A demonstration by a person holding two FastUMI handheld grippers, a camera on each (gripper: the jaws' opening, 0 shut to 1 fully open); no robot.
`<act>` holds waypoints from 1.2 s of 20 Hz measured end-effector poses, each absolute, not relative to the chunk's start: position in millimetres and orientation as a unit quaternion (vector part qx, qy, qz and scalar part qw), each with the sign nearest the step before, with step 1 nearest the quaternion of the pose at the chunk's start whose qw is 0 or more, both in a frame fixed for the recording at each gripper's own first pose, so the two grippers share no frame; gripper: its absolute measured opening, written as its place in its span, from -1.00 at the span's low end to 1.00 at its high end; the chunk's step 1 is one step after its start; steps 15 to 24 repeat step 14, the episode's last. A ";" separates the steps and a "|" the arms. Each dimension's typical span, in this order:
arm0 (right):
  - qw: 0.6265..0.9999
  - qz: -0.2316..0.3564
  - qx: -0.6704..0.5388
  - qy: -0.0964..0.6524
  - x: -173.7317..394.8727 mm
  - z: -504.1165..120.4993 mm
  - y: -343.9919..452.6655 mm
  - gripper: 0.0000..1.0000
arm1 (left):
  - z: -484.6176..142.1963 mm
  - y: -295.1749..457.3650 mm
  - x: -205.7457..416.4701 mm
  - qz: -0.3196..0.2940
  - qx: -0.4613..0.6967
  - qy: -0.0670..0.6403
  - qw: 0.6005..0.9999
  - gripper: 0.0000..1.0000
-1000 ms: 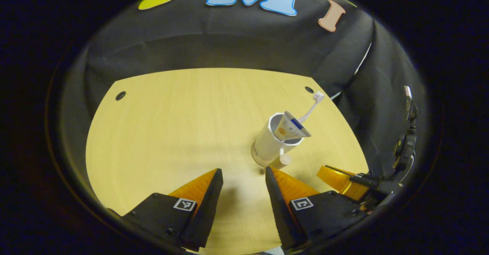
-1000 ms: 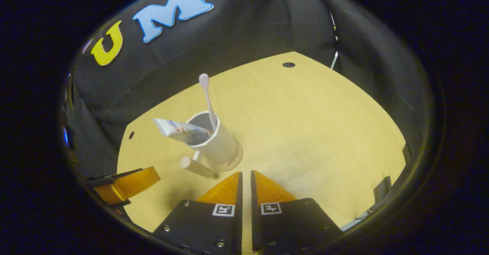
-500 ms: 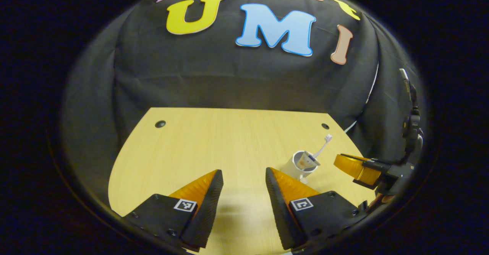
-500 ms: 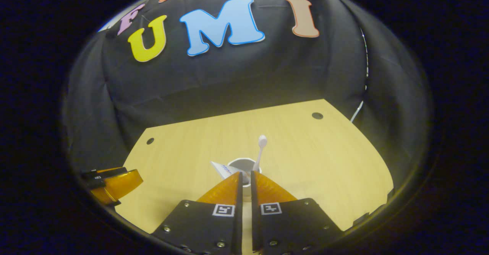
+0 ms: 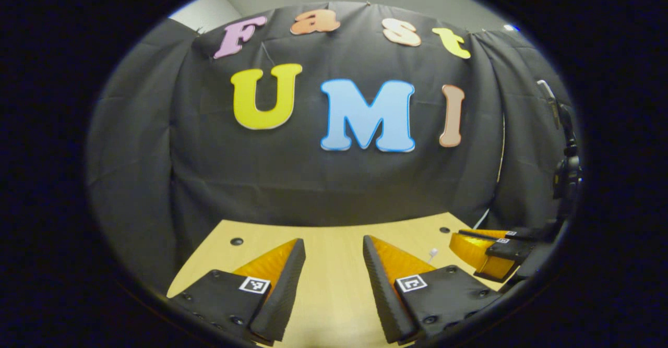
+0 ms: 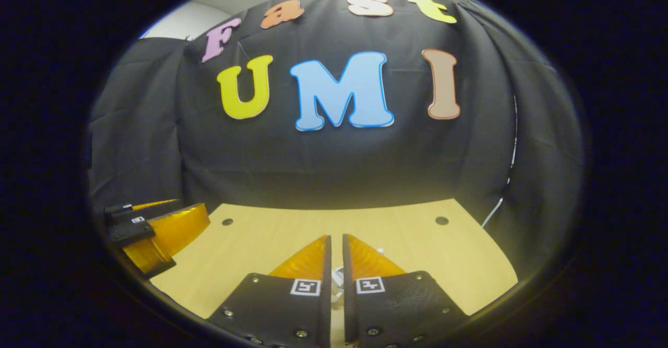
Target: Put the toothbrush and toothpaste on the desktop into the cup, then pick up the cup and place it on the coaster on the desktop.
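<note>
In the left gripper view my left gripper (image 5: 333,243) is open above the wooden table (image 5: 334,290), with nothing between its fingers. The white head of the toothbrush (image 5: 432,254) peeks out just past the right finger; the cup and toothpaste are hidden behind that finger. My right gripper (image 5: 466,241) shows at the right edge. In the right gripper view the right gripper (image 6: 335,239) is shut, leaving only a thin slit. A white sliver of the cup (image 6: 338,277) shows through that slit, and a white bit of the toothbrush (image 6: 380,251) shows beside the right finger. The left gripper (image 6: 175,228) is at the far left.
The black cloth wall (image 5: 334,181) rises right behind the table's far edge. Small dark holes (image 6: 441,220) mark the table's far corners. A thin white cable (image 6: 493,211) hangs along the cloth at the right.
Both grippers have drawn back from the cup and tilted upward, so the wall takes up most of each view. The cup with toothbrush and toothpaste has dropped behind the fingers.
</note>
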State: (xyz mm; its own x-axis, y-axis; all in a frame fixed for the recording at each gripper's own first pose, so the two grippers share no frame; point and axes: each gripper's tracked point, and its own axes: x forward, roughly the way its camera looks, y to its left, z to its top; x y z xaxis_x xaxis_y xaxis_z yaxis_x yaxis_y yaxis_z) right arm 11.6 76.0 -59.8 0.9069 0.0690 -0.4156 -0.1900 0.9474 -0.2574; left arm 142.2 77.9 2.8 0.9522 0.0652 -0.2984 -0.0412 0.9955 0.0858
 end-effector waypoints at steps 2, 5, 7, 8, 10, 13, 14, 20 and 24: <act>0.972 0.068 -0.148 0.168 15.0 -35.0 82.3 -0.80 | 25.5 73.5 145.4 0.020 0.045 0.119 0.992 0.43; 0.978 0.067 -0.141 0.135 14.1 -12.8 86.8 -0.80 | 50.8 62.0 146.6 0.009 0.047 0.086 0.995 0.42; 0.981 0.061 -0.146 0.116 14.3 -3.2 85.9 -0.80 | 65.1 59.7 149.0 0.007 0.056 0.069 0.996 0.45; 0.981 0.059 -0.149 0.109 14.0 -0.2 84.6 -0.80 | 69.0 61.7 146.6 0.007 0.060 0.062 0.996 0.45; 0.981 0.057 -0.151 0.106 12.5 -0.3 84.5 -0.80 | 74.9 59.5 145.7 0.003 0.057 0.055 0.997 0.46; 0.981 0.056 -0.152 0.110 11.4 -1.7 84.4 -0.80 | 69.6 59.6 146.4 0.004 0.053 0.062 0.997 0.46; 0.980 0.056 -0.154 0.111 11.5 -2.8 83.8 -0.80 | 70.1 59.7 146.2 0.004 0.051 0.064 0.997 0.49; 0.980 0.056 -0.154 0.111 11.5 -2.8 83.8 -0.80 | 70.1 59.7 146.2 0.004 0.051 0.064 0.997 0.49; 0.980 0.056 -0.154 0.111 11.5 -2.8 83.8 -0.80 | 70.1 59.7 146.2 0.004 0.051 0.064 0.997 0.49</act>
